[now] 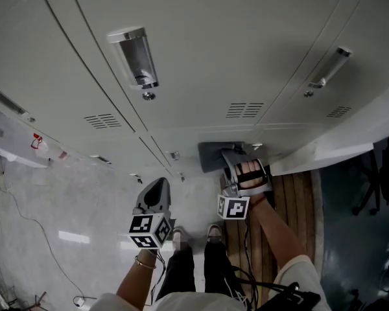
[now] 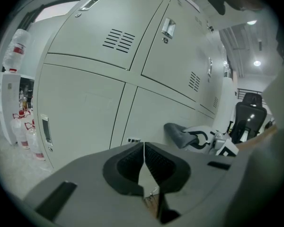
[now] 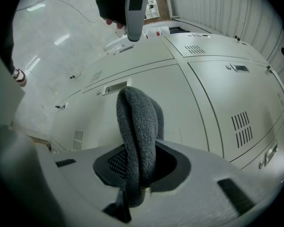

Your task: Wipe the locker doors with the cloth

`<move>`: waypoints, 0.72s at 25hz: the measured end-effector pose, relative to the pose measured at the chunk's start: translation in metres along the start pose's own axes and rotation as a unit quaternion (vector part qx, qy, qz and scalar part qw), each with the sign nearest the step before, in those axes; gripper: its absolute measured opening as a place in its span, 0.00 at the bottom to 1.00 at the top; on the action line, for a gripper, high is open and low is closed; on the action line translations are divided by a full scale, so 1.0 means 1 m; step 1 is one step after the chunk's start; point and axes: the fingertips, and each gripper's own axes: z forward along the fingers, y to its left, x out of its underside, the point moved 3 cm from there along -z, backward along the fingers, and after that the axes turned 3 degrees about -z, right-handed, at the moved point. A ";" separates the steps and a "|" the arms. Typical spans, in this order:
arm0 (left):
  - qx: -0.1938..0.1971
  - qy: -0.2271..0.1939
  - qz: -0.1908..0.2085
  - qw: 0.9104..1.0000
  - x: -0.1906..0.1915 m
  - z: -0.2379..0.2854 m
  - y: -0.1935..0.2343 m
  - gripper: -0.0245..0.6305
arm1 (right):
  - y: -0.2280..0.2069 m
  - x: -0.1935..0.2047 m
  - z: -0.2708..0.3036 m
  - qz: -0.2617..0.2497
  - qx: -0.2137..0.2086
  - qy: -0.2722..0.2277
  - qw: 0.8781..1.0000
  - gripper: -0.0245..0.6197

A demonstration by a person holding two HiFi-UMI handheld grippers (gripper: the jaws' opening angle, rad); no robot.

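Note:
Pale grey locker doors (image 1: 214, 57) fill the head view. My right gripper (image 1: 238, 162) is shut on a folded dark grey cloth (image 1: 214, 155), which lies against a low locker door. In the right gripper view the cloth (image 3: 137, 126) sticks up from between the jaws of that gripper (image 3: 139, 167), in front of a door (image 3: 180, 103). My left gripper (image 1: 159, 186) hangs apart to the left, a little off the lockers. Seen in its own view, the left gripper (image 2: 144, 148) is shut on nothing, with the cloth (image 2: 177, 135) to its right against the lower doors (image 2: 85, 112).
A small white cabinet (image 1: 6, 138) with bottles (image 2: 23, 131) stands at the left end of the lockers. A black office chair (image 2: 248, 117) and a white ledge (image 1: 337, 151) are at the right. Wooden flooring (image 1: 298, 206) lies under my right arm, a cable (image 1: 45, 238) on the pale floor.

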 end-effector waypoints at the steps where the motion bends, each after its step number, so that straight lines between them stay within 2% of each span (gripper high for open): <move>1: -0.001 0.001 0.000 1.000 0.002 0.001 0.001 0.05 | 0.004 0.000 0.001 0.003 -0.004 0.000 1.000 0.15; 18: -0.005 0.026 0.012 1.000 0.047 0.027 0.013 0.05 | 0.089 0.003 0.023 0.018 -0.062 -0.006 0.998 0.15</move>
